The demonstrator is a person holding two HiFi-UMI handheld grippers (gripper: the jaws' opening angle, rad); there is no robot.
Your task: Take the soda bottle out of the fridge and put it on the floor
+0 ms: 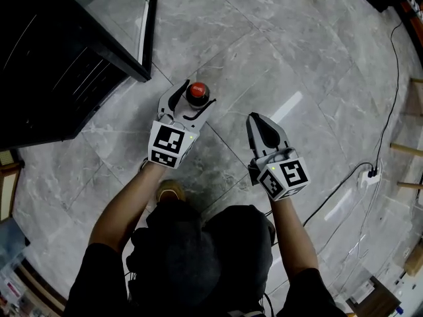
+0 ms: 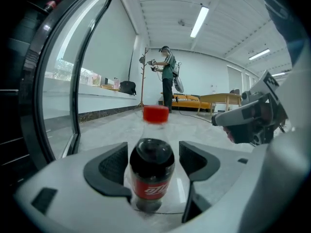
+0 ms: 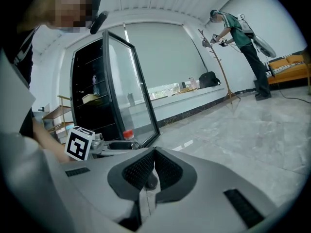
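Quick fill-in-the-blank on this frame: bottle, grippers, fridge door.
The soda bottle has a ___ cap.
It stands on the ___, between the left gripper's jaws.
The right gripper's jaws are ___.
The fridge door stands ___.
Missing: red; floor; shut; open.

A black short-sleeved top is worn, its sleeves (image 1: 99, 269) ending above the elbows, along with dark headgear (image 1: 175, 253) and 1 tan shoe (image 1: 170, 190) that is seen beneath. The left gripper (image 1: 197, 94) and the right gripper (image 1: 258, 121) are each built from a pale grey moulded shell with 2 jaws, and the jaws are lined with black cross-hatched pads (image 2: 112, 165). Each is capped with a white cube (image 1: 168, 144) printed with black square markers, and a small green light (image 1: 272, 168) is set beside it.
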